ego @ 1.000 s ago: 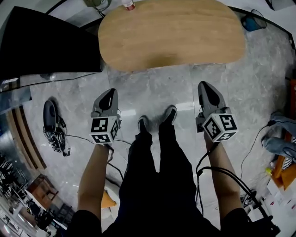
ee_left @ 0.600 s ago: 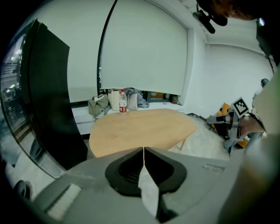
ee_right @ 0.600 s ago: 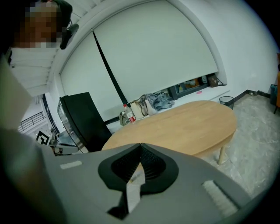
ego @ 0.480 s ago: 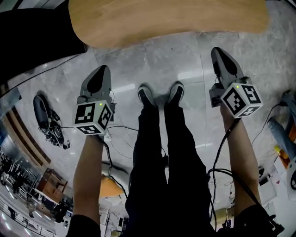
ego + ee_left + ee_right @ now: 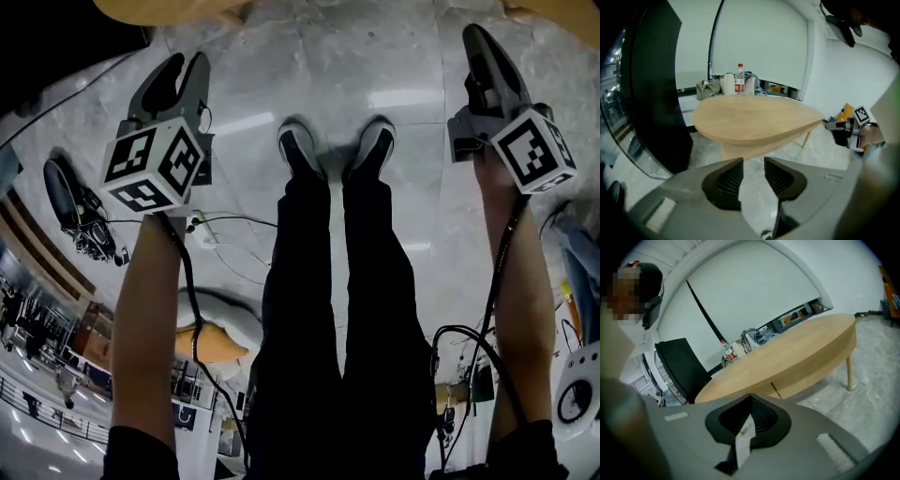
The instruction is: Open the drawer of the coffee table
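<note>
So the person is standing on the grey stone floor (image 5: 328, 75) with a tool in each hand, one either side of their legs, shoes (image 5: 300, 148) pointing toward the coffee table (image 5: 754, 119). In the head view only a sliver of its wooden edge (image 5: 159, 7) shows at the very top, past both tools.

The left tool (image 5: 185, 67) has just been opening up. In the left gripper view (image 5: 753, 161) the ribbed black pads (image 5: 729, 178) stand a modest gap apart, and through the gap you only see floor. It's not gripping anything and it's clear of the table.

The right tool (image 5: 473, 36) is closed all the way. In the right gripper view (image 5: 751, 398) the pads meet in one line, with a little white strip (image 5: 744, 433) lying along the seam below them. I can't tell whether it's pinched or just stuck on.

The table itself is an oval wooden thing on slim legs (image 5: 850, 373), sitting straight ahead of both tools but well apart from them. There's a band under the tabletop with a thin seam (image 5: 776, 390) in it. That's about all I can make out of the drawer, and nothing looks pulled out.

At the far end of the tabletop there's a water bottle (image 5: 739, 79) with a red label, standing upright beside some bags. A big black panel (image 5: 656, 93) stands off to the left.
</note>
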`<state>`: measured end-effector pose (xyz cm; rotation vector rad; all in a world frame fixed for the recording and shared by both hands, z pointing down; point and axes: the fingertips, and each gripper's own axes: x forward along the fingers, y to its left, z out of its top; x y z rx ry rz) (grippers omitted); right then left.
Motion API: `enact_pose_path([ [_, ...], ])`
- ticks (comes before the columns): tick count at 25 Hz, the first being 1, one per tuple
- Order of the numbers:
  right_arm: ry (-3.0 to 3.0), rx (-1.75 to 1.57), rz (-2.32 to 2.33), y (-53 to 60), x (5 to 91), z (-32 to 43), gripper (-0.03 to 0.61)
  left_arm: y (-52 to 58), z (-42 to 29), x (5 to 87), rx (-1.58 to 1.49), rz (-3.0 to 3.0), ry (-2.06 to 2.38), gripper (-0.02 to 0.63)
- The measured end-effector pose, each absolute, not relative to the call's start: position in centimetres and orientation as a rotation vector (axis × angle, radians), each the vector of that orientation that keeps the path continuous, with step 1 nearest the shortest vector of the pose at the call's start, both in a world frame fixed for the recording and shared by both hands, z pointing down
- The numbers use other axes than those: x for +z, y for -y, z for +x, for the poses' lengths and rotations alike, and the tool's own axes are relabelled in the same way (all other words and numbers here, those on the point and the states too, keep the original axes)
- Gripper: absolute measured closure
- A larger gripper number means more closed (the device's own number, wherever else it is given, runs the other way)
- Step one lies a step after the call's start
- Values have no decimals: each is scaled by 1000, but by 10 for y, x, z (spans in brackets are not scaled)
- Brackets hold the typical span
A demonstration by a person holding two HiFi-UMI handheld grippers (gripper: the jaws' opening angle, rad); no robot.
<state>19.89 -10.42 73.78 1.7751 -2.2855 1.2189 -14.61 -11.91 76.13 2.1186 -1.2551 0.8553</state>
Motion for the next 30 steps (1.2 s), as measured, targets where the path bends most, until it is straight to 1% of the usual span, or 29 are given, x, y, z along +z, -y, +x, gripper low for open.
enact_pose_path([
  [1,2299,1252,1756,106,749,194,575,123,-150,772,840,2098,1264,454],
  [3,2275,1343,1756,104,772,192,574,132,-154,784,819,2084,1278,442],
  [5,2247,1429,1770,101,791,191,505,139,-154,790,810,2082,1281,423],
  [7,2261,1486,1762,99,801,189,465,143,-152,795,808,2073,1278,410],
  [8,2279,1500,1748,100,804,188,448,145,-151,798,811,2069,1279,393],
  [10,2306,1510,1713,103,811,184,434,152,-150,804,815,2067,1286,379],
  [13,2355,1502,1622,108,823,168,431,165,-153,813,793,2074,1307,365],
  [14,2380,1498,1588,110,825,163,413,170,-154,814,779,2081,1317,363],
  [18,2484,1496,1485,119,831,150,265,182,-152,816,776,2148,1339,334],
  [20,2500,1500,1448,123,838,148,230,177,-151,819,837,2179,1324,333],
  [25,2487,1467,1418,138,860,147,235,173,-158,825,966,2224,1280,325],
  [30,2615,1511,1398,158,870,145,235,173,-157,825,901,2218,1274,325],
])
